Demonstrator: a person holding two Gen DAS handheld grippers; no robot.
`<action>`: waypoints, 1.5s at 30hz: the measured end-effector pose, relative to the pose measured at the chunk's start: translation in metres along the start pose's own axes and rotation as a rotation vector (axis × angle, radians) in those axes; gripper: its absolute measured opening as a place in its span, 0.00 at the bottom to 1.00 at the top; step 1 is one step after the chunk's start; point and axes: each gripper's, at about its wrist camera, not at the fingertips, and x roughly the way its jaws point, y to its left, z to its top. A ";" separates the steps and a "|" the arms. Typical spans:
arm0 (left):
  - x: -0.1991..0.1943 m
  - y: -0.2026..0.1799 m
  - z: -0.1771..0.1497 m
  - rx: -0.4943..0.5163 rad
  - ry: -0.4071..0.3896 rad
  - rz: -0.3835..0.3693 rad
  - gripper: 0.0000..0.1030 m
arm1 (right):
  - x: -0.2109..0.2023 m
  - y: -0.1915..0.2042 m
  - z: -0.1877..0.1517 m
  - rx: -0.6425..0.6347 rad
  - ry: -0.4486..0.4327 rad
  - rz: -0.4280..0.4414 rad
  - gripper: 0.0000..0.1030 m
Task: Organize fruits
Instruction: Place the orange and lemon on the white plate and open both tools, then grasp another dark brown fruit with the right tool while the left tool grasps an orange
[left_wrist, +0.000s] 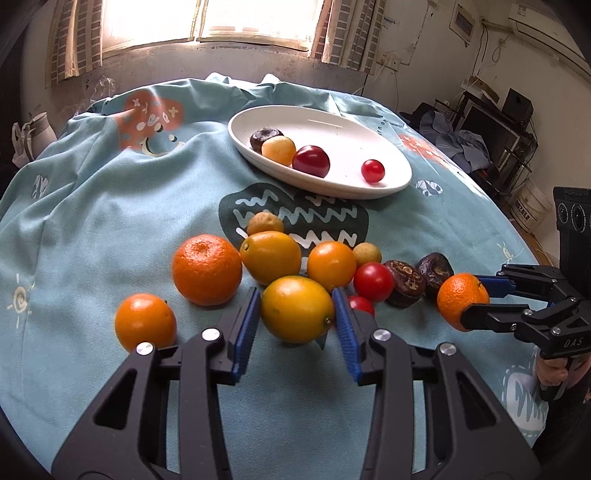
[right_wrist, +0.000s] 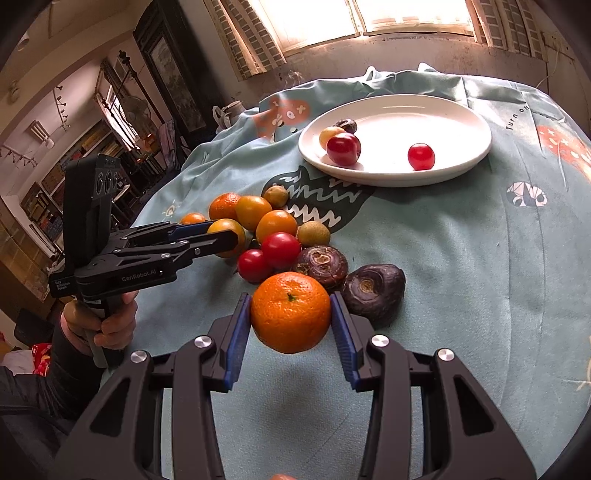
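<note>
Blue ribbed pads of the left gripper (left_wrist: 297, 308) press on both sides of a yellow-orange kumquat (left_wrist: 297, 309), so its fingers hold this fruit; a shadow lies on the cloth under it. The right gripper (right_wrist: 291, 314) has its fingers closed on a small tangerine (right_wrist: 291, 312), stem side facing the camera, and this fruit also seems lifted a little over the cloth.

Just behind the tangerine lie two dark water chestnuts (right_wrist: 321, 265), and beside them two red cherry tomatoes (right_wrist: 280, 249). Around the kumquat the loose pile continues: a bigger tangerine (left_wrist: 207, 269) to its left, a small orange fruit (left_wrist: 145, 322) nearer the camera, two more kumquats (left_wrist: 270, 256) behind, and two small brownish round fruits (left_wrist: 265, 223) at the far side.

Further away, well apart from the pile, a white oval plate (left_wrist: 369, 140) stands on the worktop. It carries a dark chestnut, a yellow fruit, a dark red fruit (left_wrist: 311, 161) and one cherry tomato (left_wrist: 372, 171) alone. A light blue cloth (left_wrist: 110, 206) with printed figures covers the worktop.
</note>
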 end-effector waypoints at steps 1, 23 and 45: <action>-0.004 0.002 0.001 -0.010 -0.016 0.001 0.40 | 0.000 -0.002 -0.001 0.012 -0.005 -0.003 0.42; 0.095 -0.035 0.161 0.053 0.013 0.100 0.83 | 0.032 -0.091 0.114 0.101 -0.185 -0.277 0.62; -0.023 -0.003 0.010 0.110 -0.109 0.214 0.98 | 0.008 -0.002 0.009 -0.344 0.027 -0.240 0.62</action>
